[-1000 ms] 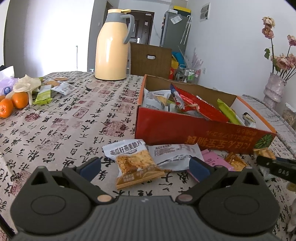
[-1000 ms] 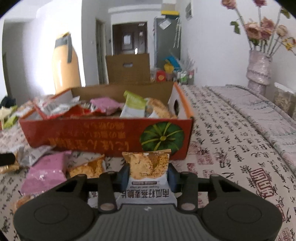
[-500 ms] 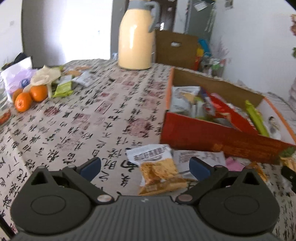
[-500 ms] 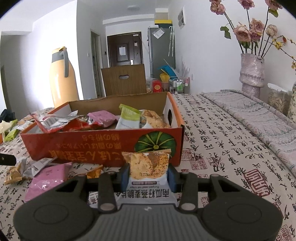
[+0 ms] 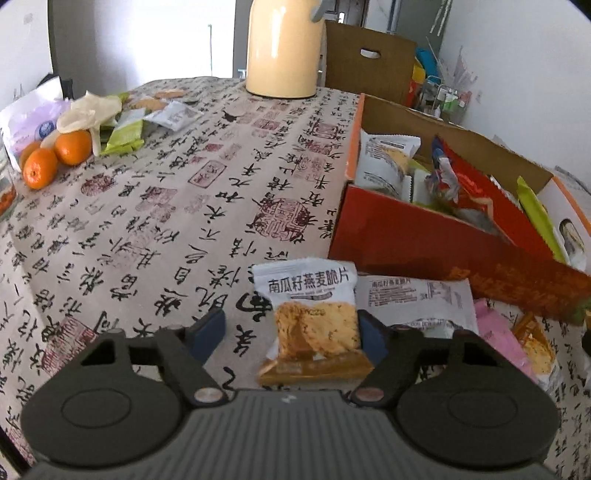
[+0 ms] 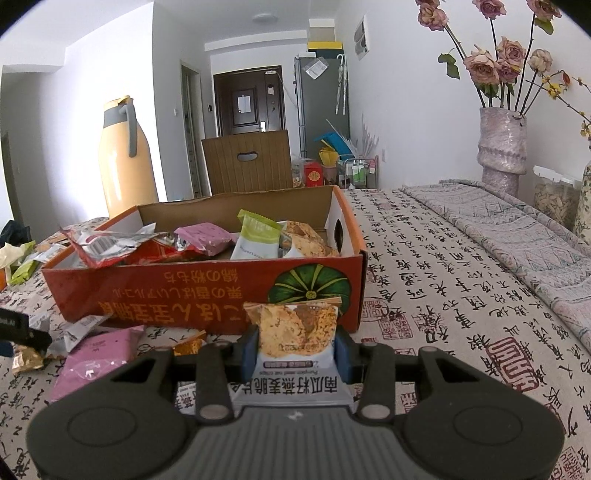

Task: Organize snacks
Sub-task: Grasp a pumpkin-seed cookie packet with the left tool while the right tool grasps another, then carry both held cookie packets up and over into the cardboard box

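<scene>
So only the left wrist view catches the oranges (image 5: 55, 157); left gripper (image 5: 291, 332) jaws, just closing, straddle a white-and-orange cracker packet (image 5: 314, 321), left pad clear. Right gripper (image 6: 295, 350) is clamped on a matching cracker pack (image 6: 293, 332). Snack packets fill the red cardboard box (image 6: 207, 291).

I see white walls (image 6: 406, 92), bright daylight at upper left of left wrist view. Dark brown door (image 6: 248, 105) at far centre of right wrist view, grey fridge (image 6: 318, 107) just right of it, round ceiling lamp (image 6: 263, 17) at top. Brown chair back (image 6: 246, 164) beyond table (image 5: 177, 206), which wears calligraphy-print cloth. Grey patterned runner (image 6: 517, 225) along right. Vase (image 6: 502, 147) with dried roses at upper right.
</scene>
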The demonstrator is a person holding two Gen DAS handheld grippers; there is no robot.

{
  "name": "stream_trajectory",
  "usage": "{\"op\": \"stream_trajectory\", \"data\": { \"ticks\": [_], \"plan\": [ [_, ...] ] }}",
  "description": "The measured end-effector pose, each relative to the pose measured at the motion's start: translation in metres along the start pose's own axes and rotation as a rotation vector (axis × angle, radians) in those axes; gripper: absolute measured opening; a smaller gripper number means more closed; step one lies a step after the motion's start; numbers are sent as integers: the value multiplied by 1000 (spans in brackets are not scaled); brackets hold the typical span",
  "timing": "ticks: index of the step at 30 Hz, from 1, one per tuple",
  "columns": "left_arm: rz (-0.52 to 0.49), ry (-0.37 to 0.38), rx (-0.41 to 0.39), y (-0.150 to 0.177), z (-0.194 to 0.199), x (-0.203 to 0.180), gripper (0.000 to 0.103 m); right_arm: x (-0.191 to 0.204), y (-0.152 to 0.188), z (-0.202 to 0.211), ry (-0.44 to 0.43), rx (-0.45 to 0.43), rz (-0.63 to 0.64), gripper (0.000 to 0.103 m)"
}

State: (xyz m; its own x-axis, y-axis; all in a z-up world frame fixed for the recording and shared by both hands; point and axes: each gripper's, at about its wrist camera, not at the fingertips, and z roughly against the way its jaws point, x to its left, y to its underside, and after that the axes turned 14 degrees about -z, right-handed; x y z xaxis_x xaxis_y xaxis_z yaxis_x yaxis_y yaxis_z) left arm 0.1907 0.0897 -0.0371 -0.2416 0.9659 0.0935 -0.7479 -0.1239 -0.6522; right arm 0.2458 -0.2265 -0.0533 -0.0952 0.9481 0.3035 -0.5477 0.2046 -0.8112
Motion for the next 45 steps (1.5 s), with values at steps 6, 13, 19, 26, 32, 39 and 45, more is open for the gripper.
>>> {"op": "stream_trajectory", "data": {
  "ticks": [6,13,19,26,32,39,45],
  "plan": [
    [-41,29,-33,3,6,-5,42,0,0,0,0,0,0,41],
    [-63,32,-75,8,16,-8,41,0,0,1,-1,-7,-2,41],
    [-72,35,-102,12,26,-8,41,-1,0,4,-4,-21,-6,41],
    [-76,50,-139,16,40,-6,41,1,2,9,-1,-51,4,41],
    [-77,62,-177,16,54,-7,41,4,0,18,-8,-67,20,41],
    [-85,79,-219,17,70,-10,41,4,-1,33,-19,-85,21,41],
    [-93,94,-259,17,84,-13,41,4,-3,43,-26,-100,21,41]
  ]
}}
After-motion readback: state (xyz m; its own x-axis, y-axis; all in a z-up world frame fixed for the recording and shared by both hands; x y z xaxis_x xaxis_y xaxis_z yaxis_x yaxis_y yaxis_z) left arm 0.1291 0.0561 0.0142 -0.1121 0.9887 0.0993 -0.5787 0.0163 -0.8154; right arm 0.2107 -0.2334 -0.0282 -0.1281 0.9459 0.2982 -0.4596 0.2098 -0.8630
